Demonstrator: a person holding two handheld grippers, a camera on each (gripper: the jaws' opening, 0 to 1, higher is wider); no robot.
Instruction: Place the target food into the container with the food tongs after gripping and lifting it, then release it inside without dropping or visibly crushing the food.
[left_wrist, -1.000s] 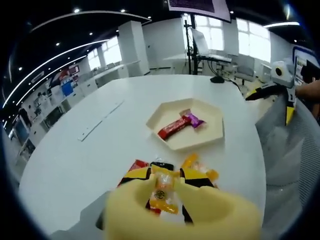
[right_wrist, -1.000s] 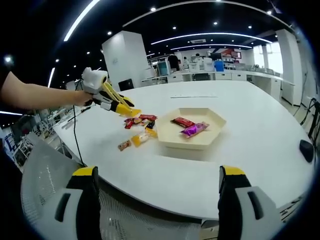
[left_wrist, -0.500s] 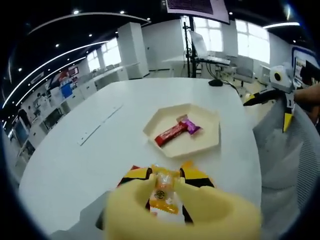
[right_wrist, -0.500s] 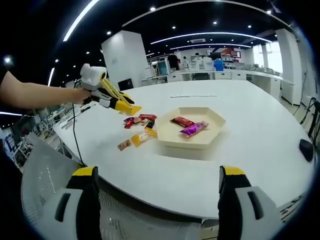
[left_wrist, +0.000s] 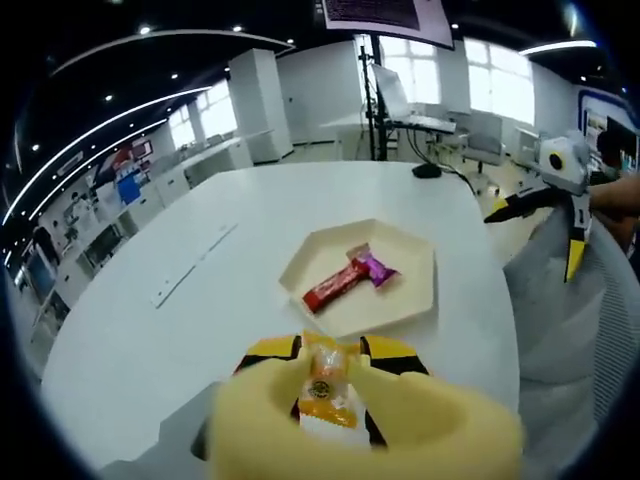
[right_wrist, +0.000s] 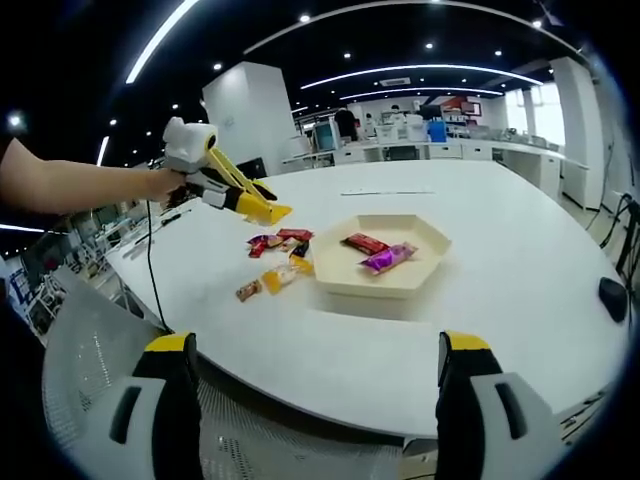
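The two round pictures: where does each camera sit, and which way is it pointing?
Left gripper view: rides the left gripper, raised over the white table, looking along jaws shut on an orange candy toward the hexagonal tray.
Right gripper view: rides the right gripper, off the table's edge, jaws apart, facing the tray, the loose candies, and the person's forearm with the left gripper.
Shared: table, tray, its red bar and purple candy; each shows the other gripper.
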